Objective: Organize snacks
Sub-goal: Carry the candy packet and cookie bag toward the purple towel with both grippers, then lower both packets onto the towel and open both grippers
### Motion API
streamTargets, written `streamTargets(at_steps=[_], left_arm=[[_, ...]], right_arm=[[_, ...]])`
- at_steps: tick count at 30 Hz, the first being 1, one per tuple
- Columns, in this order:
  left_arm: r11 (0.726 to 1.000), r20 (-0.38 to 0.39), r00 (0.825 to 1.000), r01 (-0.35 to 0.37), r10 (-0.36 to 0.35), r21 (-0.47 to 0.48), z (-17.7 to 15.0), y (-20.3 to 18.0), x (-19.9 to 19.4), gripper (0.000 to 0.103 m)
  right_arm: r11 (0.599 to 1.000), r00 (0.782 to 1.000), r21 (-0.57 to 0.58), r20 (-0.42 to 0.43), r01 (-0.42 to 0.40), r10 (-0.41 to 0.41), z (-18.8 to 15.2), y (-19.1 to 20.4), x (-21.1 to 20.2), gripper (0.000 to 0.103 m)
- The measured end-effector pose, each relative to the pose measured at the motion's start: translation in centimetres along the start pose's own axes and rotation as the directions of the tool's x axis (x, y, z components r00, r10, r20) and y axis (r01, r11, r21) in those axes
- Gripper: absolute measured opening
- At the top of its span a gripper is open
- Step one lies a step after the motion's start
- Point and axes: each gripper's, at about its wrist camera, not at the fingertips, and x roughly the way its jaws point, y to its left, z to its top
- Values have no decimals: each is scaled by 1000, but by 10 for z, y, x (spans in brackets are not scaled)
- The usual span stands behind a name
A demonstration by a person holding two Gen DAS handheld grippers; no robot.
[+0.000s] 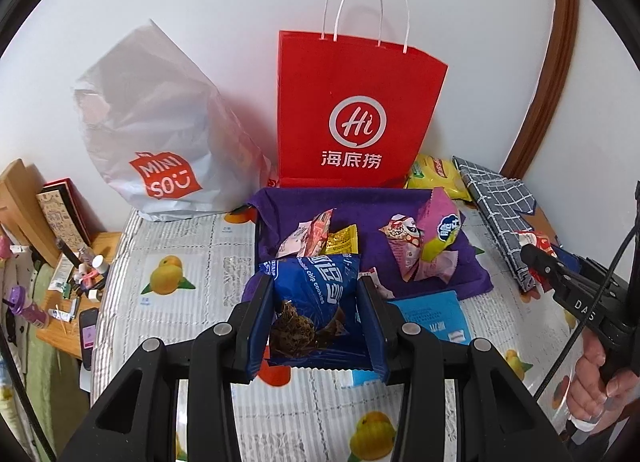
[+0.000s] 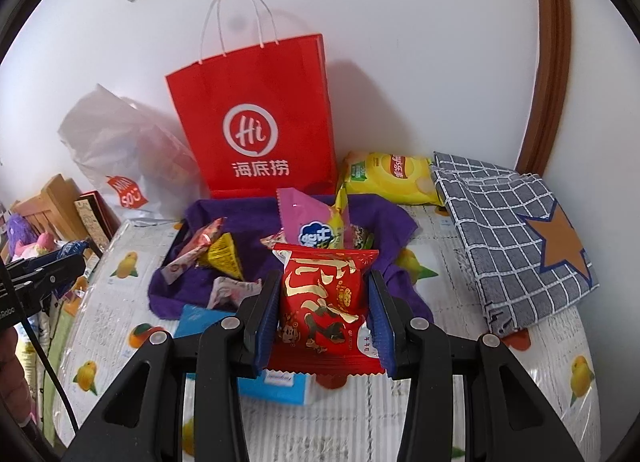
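My left gripper [image 1: 316, 282] is shut on a blue chocolate chip cookie packet [image 1: 312, 302], held just in front of the purple cloth-lined tray [image 1: 352, 201]. My right gripper [image 2: 324, 282] is shut on a red snack packet [image 2: 324, 302], held near the tray's [image 2: 224, 213] front edge. The tray holds several small packets, among them a pink and yellow one [image 1: 436, 229] [image 2: 316, 221], a yellow one [image 1: 340, 240] [image 2: 224, 258] and pink ones [image 1: 308, 238]. The right gripper also shows at the right of the left wrist view [image 1: 536, 258].
A red paper bag [image 1: 356, 113] [image 2: 260, 121] and a grey Miniso bag [image 1: 160, 141] stand against the wall behind the tray. A yellow chip bag [image 2: 388, 177] and a checked cloth [image 2: 516, 234] lie at right. A light blue packet [image 1: 432, 314] lies before the tray. A cluttered desk [image 1: 68, 282] is at left.
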Motion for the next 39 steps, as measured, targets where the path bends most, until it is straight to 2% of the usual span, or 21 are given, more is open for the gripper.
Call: streamTargets(at_steps=[13, 26, 31, 39], left_arm=[[999, -35, 999, 4, -2, 35, 24, -14, 46, 39], [998, -79, 996, 35, -31, 52, 36, -22, 97, 39], [998, -94, 995, 48, -43, 50, 39, -23, 114, 39], [997, -115, 991, 68, -63, 37, 45, -23, 137, 39]], right_arm=[[999, 999, -10, -22, 39, -39, 21, -22, 50, 42], [999, 995, 8, -89, 44, -43, 36, -35, 116, 42], [999, 996, -12, -88, 31, -32, 36, -28, 131, 42], [999, 997, -28, -65, -39, 38, 46, -12, 145, 42]])
